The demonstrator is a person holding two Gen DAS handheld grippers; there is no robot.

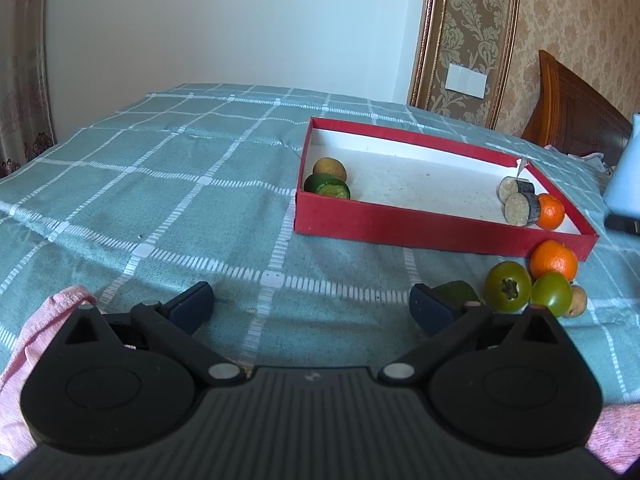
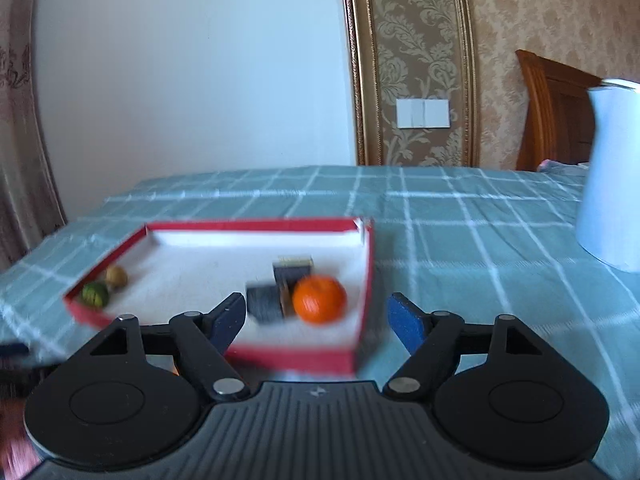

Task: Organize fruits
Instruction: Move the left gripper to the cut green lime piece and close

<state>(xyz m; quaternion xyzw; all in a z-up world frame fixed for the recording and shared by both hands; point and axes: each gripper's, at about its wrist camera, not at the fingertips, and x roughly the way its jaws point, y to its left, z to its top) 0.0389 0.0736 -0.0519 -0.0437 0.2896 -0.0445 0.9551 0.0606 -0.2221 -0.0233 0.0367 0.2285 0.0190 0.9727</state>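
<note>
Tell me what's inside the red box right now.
The red box holds an orange, two dark cut cylinders, a green piece and a brownish fruit. Its near wall hides some floor.

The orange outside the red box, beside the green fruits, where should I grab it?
Grip the orange across its round middle, coming from above. A green fruit presses against its near side and the red box wall stands right behind, so side approaches look crowded.
</note>
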